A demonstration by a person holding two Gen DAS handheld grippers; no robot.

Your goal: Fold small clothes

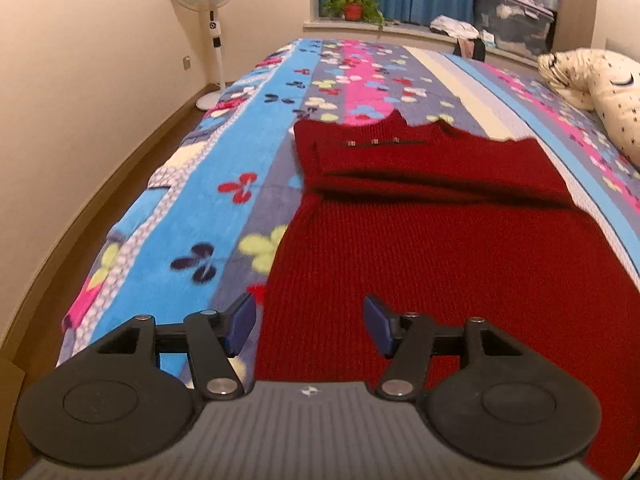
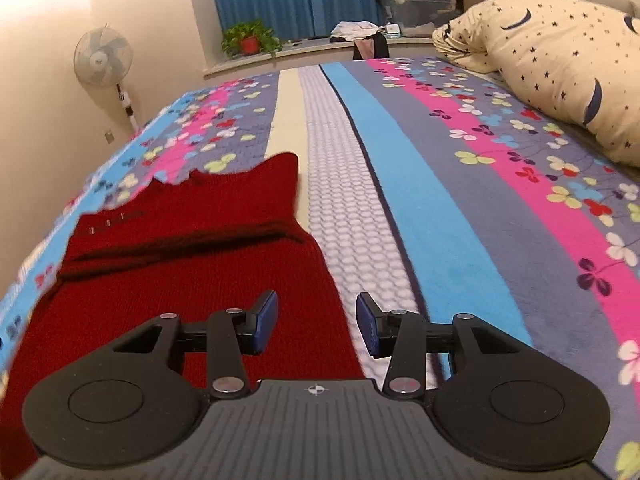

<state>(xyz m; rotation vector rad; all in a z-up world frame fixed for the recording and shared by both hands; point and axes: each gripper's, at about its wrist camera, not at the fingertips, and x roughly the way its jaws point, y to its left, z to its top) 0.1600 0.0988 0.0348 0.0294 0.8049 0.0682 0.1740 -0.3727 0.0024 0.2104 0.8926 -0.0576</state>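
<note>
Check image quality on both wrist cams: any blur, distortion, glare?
Left wrist: strong fisheye bending of the wall, warm indoor light, dark red knitted sweater slightly soft at its edges. Right wrist: same distortion, flowered striped blanket blurred at the left edge, pale glare on the upper-left wall.

Bed with a striped floral blanket (image 2: 460,184) — on it a red knit sweater (image 1: 440,248) and a star-print pillow (image 2: 560,64).

Both wrist views look low along the bed (image 1: 224,216) (sharing the red sweater (image 1: 440,248)).
</note>
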